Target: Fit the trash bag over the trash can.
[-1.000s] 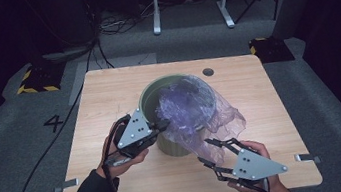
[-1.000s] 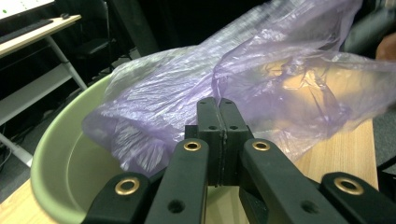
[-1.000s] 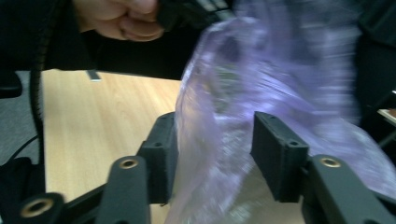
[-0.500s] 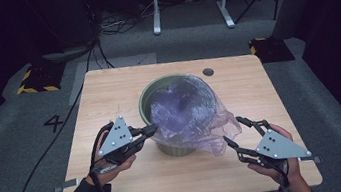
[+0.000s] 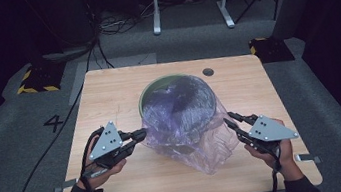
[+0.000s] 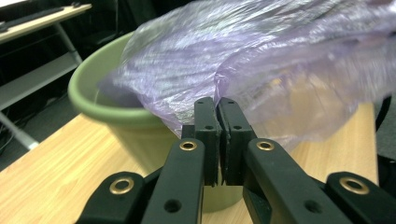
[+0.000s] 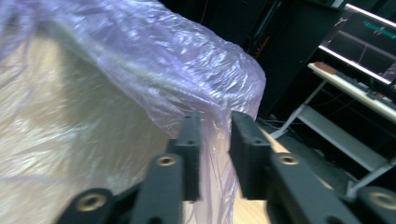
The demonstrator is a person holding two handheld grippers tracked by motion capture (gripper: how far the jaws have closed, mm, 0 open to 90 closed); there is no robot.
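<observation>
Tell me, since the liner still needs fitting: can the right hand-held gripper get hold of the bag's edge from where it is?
Probably yes. The right hand-held gripper has been closing, a fold of the purple bag already hangs between its parted jaws, and nothing blocks them.

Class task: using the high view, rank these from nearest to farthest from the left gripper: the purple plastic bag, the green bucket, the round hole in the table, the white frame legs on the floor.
1. purple plastic bag: its edge is pinched in the left gripper.
2. green bucket: just beyond, table centre.
3. round hole: far right part of the table.
4. white frame legs: on the floor behind the table.
</observation>
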